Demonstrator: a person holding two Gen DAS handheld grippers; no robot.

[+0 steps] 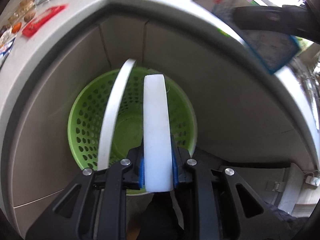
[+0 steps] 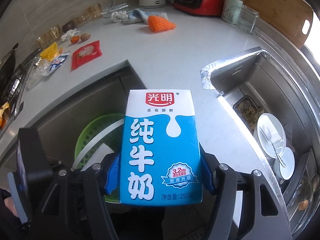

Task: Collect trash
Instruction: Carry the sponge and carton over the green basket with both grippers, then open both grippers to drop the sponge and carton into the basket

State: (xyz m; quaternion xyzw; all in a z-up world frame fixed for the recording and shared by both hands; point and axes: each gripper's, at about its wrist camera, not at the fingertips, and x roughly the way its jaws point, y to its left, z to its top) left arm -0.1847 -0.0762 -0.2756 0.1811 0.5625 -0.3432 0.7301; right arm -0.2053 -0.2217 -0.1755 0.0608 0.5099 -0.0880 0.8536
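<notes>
My left gripper (image 1: pixel 158 172) is shut on a thick white foam-like piece (image 1: pixel 157 130), pinched edge-on between its blue pads (image 1: pixel 141 172). A thin curved white flap (image 1: pixel 114 116) stands just left of that piece. Both hang over a green perforated basket (image 1: pixel 88 120) on the floor in the counter's inner corner. My right gripper (image 2: pixel 160 172) is shut on a blue and white milk carton (image 2: pixel 160 150), upright between its pads. The carton (image 1: pixel 270 46) also shows blurred at the upper right of the left wrist view. The basket (image 2: pixel 90 132) lies below and left of the carton.
On the grey counter (image 2: pixel 170 64) lie a red packet (image 2: pixel 86 55), an orange foam net (image 2: pixel 160 24), a yellow foam net (image 2: pixel 50 49) and blue-white wrappers (image 2: pixel 58 62). A steel sink (image 2: pixel 260 76) with bowls is at the right. Cabinet fronts (image 1: pixel 220 100) wall in the basket.
</notes>
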